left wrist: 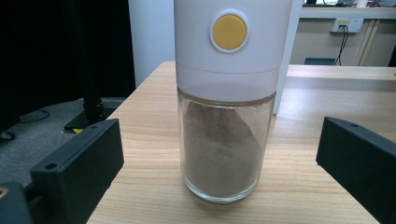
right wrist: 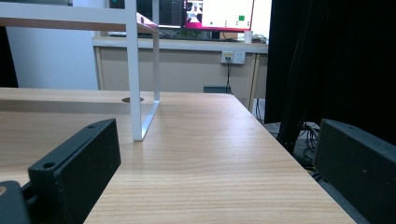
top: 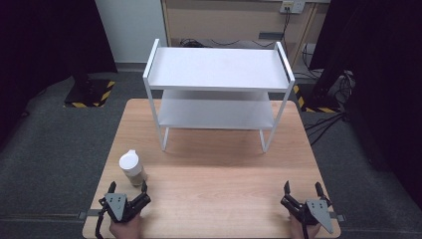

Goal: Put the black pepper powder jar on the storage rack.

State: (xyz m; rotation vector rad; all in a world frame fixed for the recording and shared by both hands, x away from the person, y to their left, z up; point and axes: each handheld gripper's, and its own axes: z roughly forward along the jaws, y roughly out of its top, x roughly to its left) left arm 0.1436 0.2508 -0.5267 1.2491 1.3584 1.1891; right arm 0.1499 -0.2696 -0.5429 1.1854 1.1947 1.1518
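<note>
Open desk in front, shelf rack blocking the far half

The white two-tier rack [top: 217, 94] stood across the far part of the desk [top: 214, 174], its thin legs leaving a low gap beneath the bottom shelf. Between the rack and the near edge the wood lay bare, giving wide passage from side to side. The one obstacle there was the glass jar [top: 133, 168] with a white cap, upright just ahead of the left hand-held gripper [top: 128, 188], between its spread jaws with room on both sides. The right hand-held gripper [top: 302, 189] had bare desk ahead.
</note>
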